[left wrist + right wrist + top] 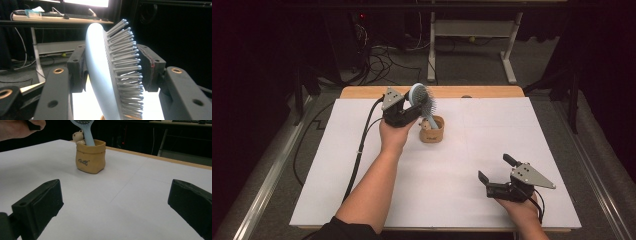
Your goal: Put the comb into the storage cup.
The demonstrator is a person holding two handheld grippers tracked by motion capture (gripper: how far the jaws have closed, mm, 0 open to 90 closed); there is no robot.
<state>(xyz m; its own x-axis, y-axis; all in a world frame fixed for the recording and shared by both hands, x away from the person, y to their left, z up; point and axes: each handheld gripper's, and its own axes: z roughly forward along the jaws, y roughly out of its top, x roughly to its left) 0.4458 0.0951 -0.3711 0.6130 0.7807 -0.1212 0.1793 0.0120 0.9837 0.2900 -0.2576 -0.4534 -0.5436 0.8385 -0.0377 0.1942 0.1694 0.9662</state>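
A pale blue hairbrush [419, 97] stands handle-down in a small tan pouch [432, 132] at the far middle of the white table. My left gripper [416, 106] is around the brush head. In the left gripper view the brush [100, 75] leans with its back against the left pad, while its straight bristles stop a hair short of the right pad. My right gripper [494, 167] rests open near the front right, nothing between its jaws. In the right gripper view the pouch [90, 157] holds the brush handle [87, 135] and a small bear figure [78, 137].
The white sheet [452, 190] covers most of the table; a wooden edge [482, 91] shows at the far side. Beyond it are a desk frame [509, 55] and cables on the floor [382, 65]. The left gripper's cable [359, 150] trails along the left forearm.
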